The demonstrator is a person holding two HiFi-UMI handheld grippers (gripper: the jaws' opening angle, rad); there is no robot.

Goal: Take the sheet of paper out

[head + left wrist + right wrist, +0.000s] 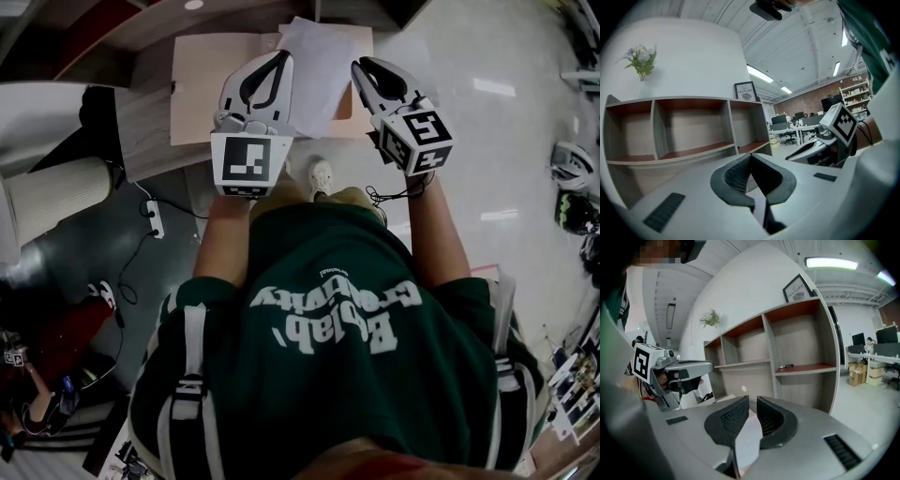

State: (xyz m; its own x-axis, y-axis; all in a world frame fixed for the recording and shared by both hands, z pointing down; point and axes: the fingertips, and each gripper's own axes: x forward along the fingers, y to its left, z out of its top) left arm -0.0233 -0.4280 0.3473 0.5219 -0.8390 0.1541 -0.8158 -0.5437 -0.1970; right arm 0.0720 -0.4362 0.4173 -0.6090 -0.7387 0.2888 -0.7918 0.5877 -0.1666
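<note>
I have the right gripper (753,401) clamped on the sheet of paper (319,61). In its own view the two ribbed pads are drawn in close, and the white sheet runs between them and down toward the camera at 6 o'clock.

From the head view, the paper sits at 12 o'clock, pale and slightly crumpled. It overlaps a tan folder (216,84) that spreads out to 11 o'clock on the wooden desk (150,127). A strip of the same tan shows just past the paper's right edge. I cannot tell whether the sheet rests on the folder or hangs just above it.

The left gripper (750,159) has its jaws together, with the tips meeting in its own view. Whether anything thin is pinched there I cannot make out. In the head view its tips lie at the paper's left edge, over the folder, with the right gripper across from it at 1 o'clock.

Ahead of the left gripper stands an open shelf unit (693,150). On top of it are a vase of flowers (641,58) at 10 o'clock and a framed picture (745,91) near 12. Below the desk, a power strip (155,218) lies on the floor at 9 o'clock.
</note>
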